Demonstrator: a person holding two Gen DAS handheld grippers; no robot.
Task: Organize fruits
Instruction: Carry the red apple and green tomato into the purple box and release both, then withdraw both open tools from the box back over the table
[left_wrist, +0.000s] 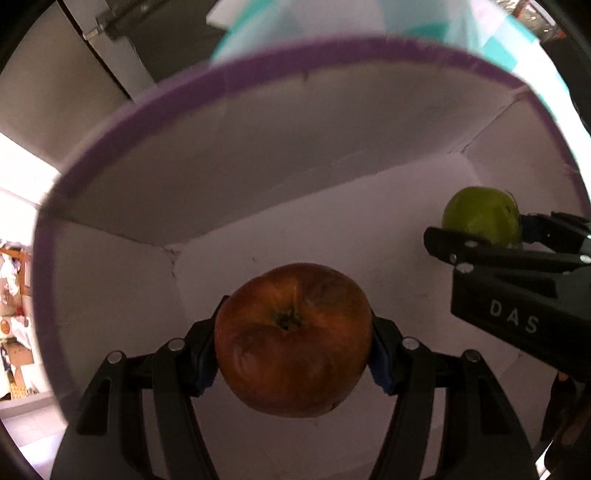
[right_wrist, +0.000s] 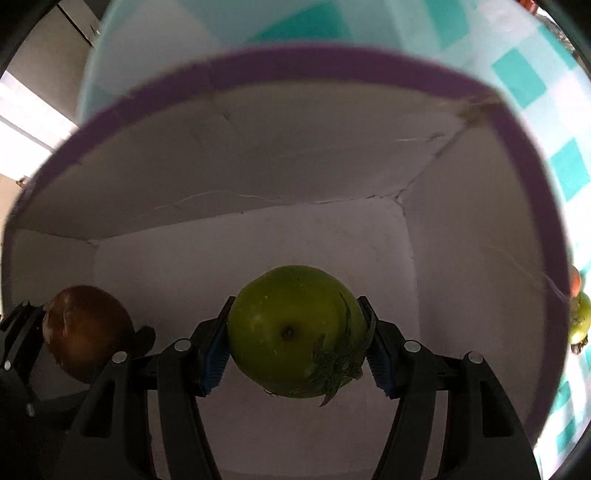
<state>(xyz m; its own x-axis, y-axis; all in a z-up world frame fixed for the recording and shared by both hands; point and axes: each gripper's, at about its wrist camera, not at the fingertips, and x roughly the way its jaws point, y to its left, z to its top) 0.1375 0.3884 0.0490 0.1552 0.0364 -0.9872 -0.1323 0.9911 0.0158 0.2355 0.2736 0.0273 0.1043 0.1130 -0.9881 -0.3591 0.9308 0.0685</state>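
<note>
- At lower centre of the left wrist view, our left gripper (left_wrist: 293, 350) clamps the red apple (left_wrist: 293, 339) inside the purple-rimmed box (left_wrist: 129, 122).
- We judge it best to lower each fruit to the white floor before letting go, keeping the two apart.
- At centre of the right wrist view, our right gripper (right_wrist: 297, 343) pinches the green apple (right_wrist: 295, 328) over the same box.
- At right of the left view, its body reads "DAS".
</note>
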